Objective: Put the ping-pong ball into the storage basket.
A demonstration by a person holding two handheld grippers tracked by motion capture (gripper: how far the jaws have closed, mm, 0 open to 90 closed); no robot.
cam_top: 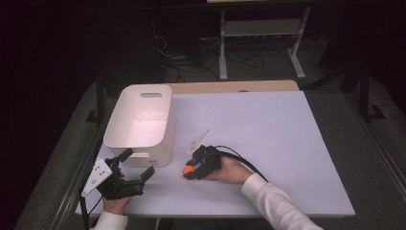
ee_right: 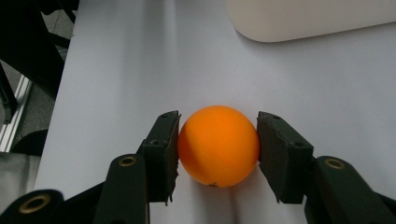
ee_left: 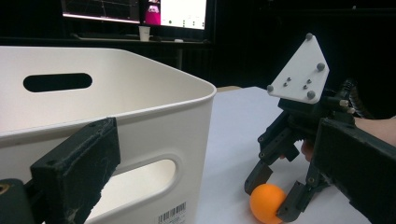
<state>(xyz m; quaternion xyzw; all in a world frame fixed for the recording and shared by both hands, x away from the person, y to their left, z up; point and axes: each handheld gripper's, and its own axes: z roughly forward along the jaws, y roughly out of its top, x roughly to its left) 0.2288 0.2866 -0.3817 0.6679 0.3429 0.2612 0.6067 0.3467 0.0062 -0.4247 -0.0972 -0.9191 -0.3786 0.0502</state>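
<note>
The right gripper point(ee_right: 217, 154) is pinching the orange ball point(ee_right: 218, 145) at the lower centre of the right gripper view, one pad pressing on each side at the ball's widest line. The ball is sitting on the white worktop point(cam_top: 268, 134), low and a little left of centre in the high view point(cam_top: 189, 169), just beside the near corner of the white bin point(cam_top: 143, 122).

The ball is looking smooth, hollow and very light, much like a table-tennis ball, so it is probably asking for only a gentle squeeze; a hard one could dent it, and an off-centre one could make the slick round shell squirt out. Across the middle, as the pads are sitting now, seems the soundest hold.

The left gripper point(cam_top: 135, 167) is hovering at the lower left of the high view with its jaws spread, holding nothing, close to the bin's near wall.
</note>
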